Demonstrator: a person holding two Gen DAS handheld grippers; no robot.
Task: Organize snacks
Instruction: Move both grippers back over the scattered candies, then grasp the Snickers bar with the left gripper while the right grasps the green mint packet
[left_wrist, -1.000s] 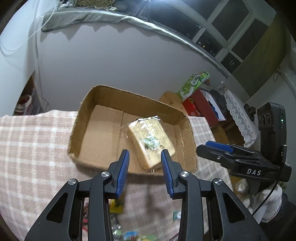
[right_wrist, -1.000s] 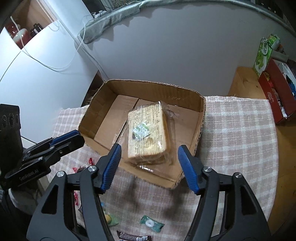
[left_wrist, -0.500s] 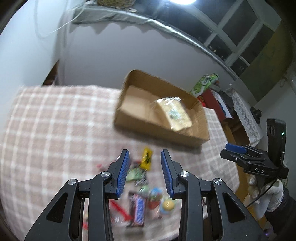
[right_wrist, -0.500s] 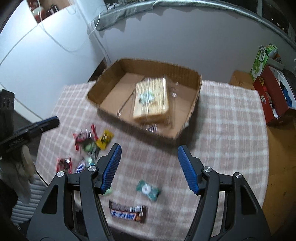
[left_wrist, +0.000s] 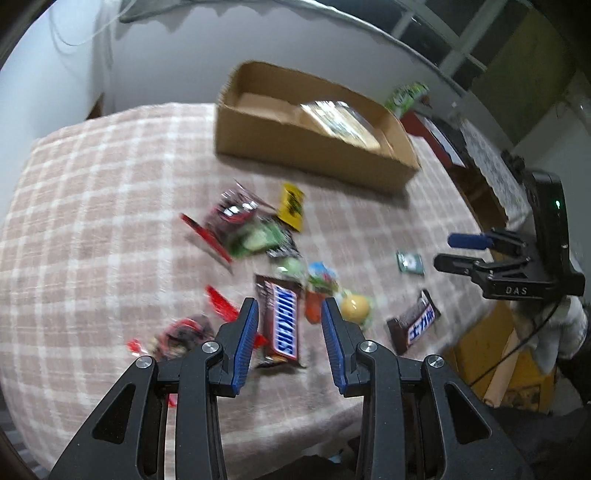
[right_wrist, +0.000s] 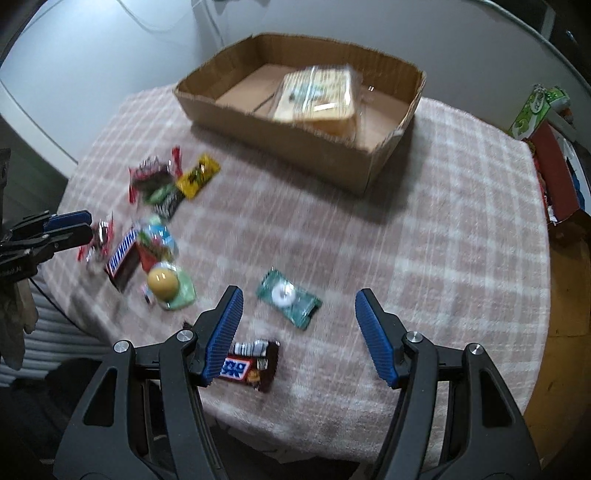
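Lying between the left hand-held gripper (left_wrist: 290, 334)'s parted, empty jaws (right's gape wider) is a Snickers bar (left_wrist: 282, 319).

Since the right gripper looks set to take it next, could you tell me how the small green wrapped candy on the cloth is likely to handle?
The green wrapped candy is a thin film packet around a small white ring, so probably very light. The loose wrapper ends would likely crumple under the jaws. Lying flat on the plaid tablecloth, it seems unlikely to roll, but may slide when nudged.
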